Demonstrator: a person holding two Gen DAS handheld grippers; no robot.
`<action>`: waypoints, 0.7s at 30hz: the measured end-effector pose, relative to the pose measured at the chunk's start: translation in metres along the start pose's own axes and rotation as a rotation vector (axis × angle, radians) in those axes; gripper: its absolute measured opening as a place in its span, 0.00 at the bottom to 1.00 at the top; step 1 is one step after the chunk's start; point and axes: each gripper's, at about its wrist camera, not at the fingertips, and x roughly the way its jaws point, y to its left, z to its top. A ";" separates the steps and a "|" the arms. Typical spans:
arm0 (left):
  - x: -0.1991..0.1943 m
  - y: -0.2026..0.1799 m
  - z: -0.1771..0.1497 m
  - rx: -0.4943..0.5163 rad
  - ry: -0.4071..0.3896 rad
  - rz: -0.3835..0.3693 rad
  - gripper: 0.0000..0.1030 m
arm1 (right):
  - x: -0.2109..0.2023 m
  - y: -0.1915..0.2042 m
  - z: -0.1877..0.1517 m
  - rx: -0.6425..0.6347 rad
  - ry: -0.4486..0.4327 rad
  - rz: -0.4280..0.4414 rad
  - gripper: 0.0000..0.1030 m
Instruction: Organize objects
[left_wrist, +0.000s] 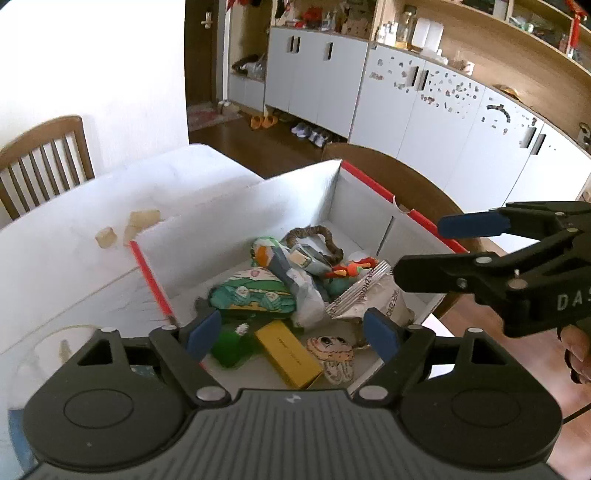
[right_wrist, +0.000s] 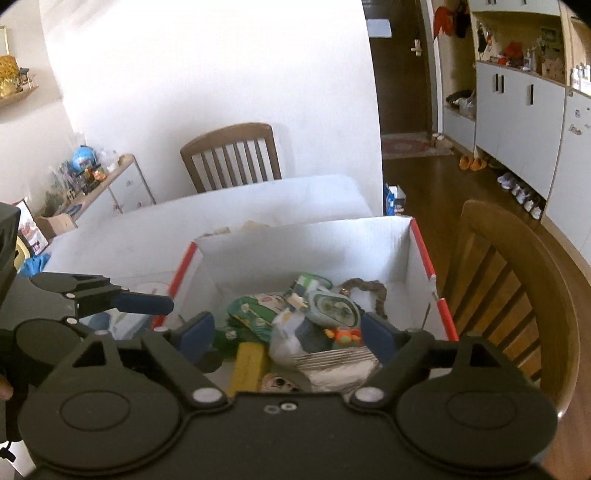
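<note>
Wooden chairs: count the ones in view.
2: one chair at the table's far end by the wall, another chair right of the white box. Others may be hidden.

My left wrist camera sits just behind the left tongs, looking forward and steeply down between their blue pads into the white box, close above it. Beyond the tongs it faces the white cabinets; the right tongs reach in from the right edge. My right wrist camera rides behind the right tongs, tilted down at the same box from close by, facing a wooden chair and wall, with the left tongs to the left. Both views share the box, its contents and the desk.
</note>
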 end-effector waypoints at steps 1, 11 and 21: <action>-0.005 0.001 -0.001 0.006 -0.009 0.000 0.85 | -0.003 0.003 -0.001 0.002 -0.011 -0.004 0.87; -0.042 0.019 -0.012 0.023 -0.063 -0.024 0.86 | -0.033 0.034 -0.014 0.045 -0.089 -0.074 0.95; -0.075 0.039 -0.026 0.004 -0.127 -0.046 1.00 | -0.056 0.066 -0.031 0.060 -0.155 -0.149 0.99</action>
